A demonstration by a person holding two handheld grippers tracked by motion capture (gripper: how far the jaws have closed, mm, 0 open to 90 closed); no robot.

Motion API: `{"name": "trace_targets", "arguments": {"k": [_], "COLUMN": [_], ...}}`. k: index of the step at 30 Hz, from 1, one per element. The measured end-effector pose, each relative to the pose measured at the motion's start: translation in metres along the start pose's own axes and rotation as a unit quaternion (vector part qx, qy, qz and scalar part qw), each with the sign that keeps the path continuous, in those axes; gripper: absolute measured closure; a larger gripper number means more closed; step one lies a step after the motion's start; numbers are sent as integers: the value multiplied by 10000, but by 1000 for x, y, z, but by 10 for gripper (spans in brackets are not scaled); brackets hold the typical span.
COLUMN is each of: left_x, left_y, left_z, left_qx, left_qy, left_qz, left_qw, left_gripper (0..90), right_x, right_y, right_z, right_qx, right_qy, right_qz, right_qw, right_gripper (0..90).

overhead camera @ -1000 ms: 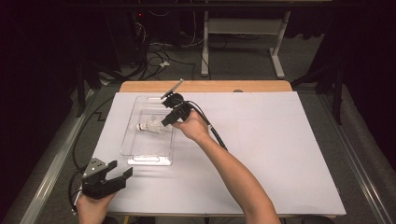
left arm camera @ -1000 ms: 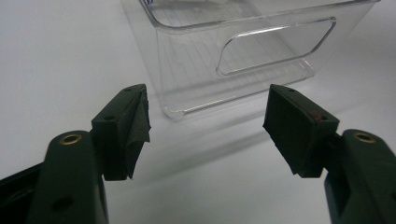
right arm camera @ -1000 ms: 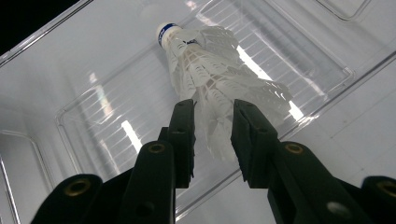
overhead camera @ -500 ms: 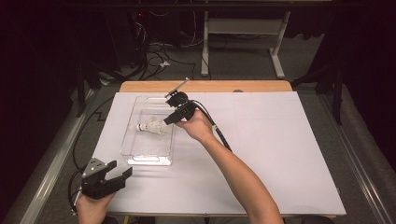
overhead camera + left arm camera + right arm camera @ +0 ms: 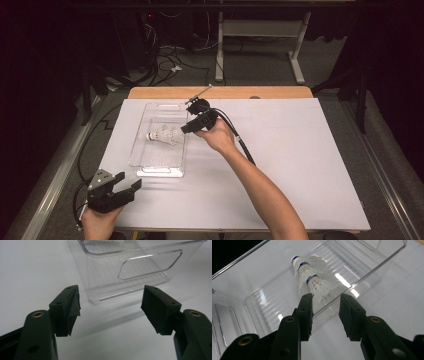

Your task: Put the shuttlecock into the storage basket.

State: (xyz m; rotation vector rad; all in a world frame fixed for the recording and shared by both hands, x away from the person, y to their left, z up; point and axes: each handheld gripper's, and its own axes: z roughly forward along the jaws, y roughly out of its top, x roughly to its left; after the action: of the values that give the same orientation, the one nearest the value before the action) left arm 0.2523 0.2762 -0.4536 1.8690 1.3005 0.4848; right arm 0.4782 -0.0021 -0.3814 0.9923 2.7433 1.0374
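White feathered shuttlecocks [image 5: 315,282], nested in a short stack, now lie inside the clear plastic bin [image 5: 150,162] on the white worktop [image 5: 310,165]. The right tool [image 5: 325,307] has let go and backed off, jaws apart: probably placed. The left tool [image 5: 110,305] waits open near the bin's end.

My table [image 5: 220,92] wears a white sheet [image 5: 300,160]; a clear bin [image 5: 150,162] rests on it toward ten o'clock of centre.
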Motion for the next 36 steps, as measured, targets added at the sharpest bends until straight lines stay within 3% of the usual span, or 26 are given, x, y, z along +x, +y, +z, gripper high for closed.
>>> {"name": "trace_targets", "arguments": {"k": [36], "left_x": [1], "left_y": [0], "left_z": [0], "left_qx": [-15], "left_qy": [4], "left_qz": [-39], "left_qw": [10000], "left_gripper": [322], "right_x": [-25], "right_y": [-34], "right_z": [-27], "right_qx": [-278], "right_qy": [-160], "right_qz": [207], "right_qw": [9993], "right_gripper": [603]}}
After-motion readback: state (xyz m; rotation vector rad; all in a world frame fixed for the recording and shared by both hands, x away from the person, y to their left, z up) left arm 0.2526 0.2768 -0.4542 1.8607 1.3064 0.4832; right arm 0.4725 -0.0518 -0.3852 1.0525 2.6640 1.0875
